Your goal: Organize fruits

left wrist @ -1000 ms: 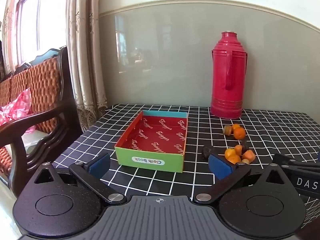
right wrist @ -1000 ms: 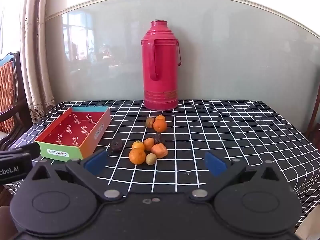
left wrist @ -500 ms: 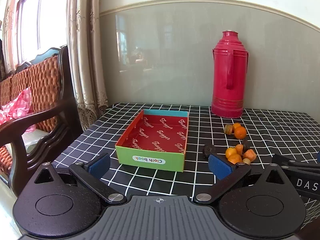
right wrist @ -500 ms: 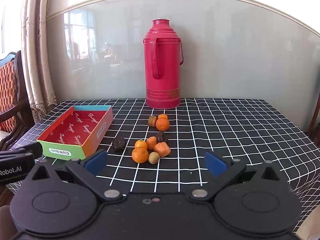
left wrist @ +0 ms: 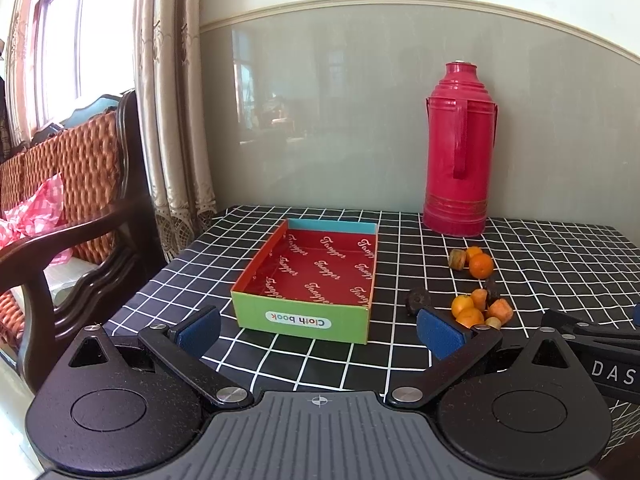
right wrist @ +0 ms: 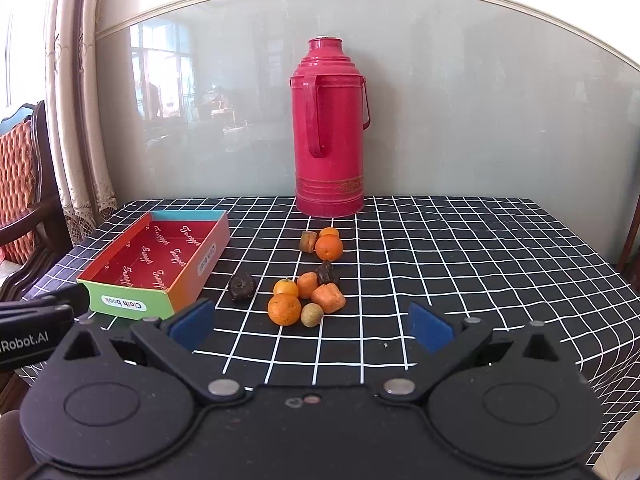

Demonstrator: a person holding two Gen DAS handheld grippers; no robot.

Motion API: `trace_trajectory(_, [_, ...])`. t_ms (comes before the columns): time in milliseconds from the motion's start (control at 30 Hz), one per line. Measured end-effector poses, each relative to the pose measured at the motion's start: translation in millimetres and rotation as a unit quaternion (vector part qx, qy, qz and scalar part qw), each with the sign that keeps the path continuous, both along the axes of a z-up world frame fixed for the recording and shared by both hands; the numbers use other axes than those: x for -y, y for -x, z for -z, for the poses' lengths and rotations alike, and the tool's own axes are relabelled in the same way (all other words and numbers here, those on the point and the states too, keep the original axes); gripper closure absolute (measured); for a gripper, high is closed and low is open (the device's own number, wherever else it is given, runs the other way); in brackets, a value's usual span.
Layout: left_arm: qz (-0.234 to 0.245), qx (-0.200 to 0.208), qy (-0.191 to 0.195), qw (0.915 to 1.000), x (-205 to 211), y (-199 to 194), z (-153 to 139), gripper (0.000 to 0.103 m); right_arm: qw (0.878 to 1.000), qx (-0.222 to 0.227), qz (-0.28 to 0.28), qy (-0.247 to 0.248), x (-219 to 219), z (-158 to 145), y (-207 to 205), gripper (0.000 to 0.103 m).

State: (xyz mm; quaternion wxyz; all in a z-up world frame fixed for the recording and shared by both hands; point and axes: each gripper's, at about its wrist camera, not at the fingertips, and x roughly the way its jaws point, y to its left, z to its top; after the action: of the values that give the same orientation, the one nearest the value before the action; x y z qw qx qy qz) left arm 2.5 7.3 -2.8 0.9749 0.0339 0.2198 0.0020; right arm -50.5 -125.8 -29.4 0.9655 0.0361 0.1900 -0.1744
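From the left wrist camera, the left gripper [left wrist: 318, 326] hangs over the near edge of the table [left wrist: 560, 264] with its blue-padded fingers [left wrist: 198, 330] spread wide and nothing between them. Just beyond it lies the open cardboard box [left wrist: 300, 318], red inside with a green near wall, holding nothing. To the right of the box, small fruits [left wrist: 470, 308] lie scattered on the checked cloth, a dark one nearest the box, and part of the right gripper [left wrist: 600, 344] enters at the right edge. A red thermos [left wrist: 460, 152] stands far back against the wall; a wooden chair [left wrist: 72, 208] sits to the left of the table. From the right wrist camera, the right gripper [right wrist: 312, 326] is likewise wide apart and holds nothing. The fruits [right wrist: 306, 288] lie just beyond it in two loose clusters: oranges, brownish pieces and a dark lump. The box [right wrist: 160, 264] is to the left, the thermos [right wrist: 328, 128] far behind.
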Motion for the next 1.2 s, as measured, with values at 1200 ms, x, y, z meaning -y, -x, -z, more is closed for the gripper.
trace_trajectory(1200, [-0.005, 0.003, 0.003, 1.0, -5.6, 0.8, -1.3, 0.0, 1.0, 0.01, 0.004, 0.002, -3.6, -6.1, 2.4, 0.006])
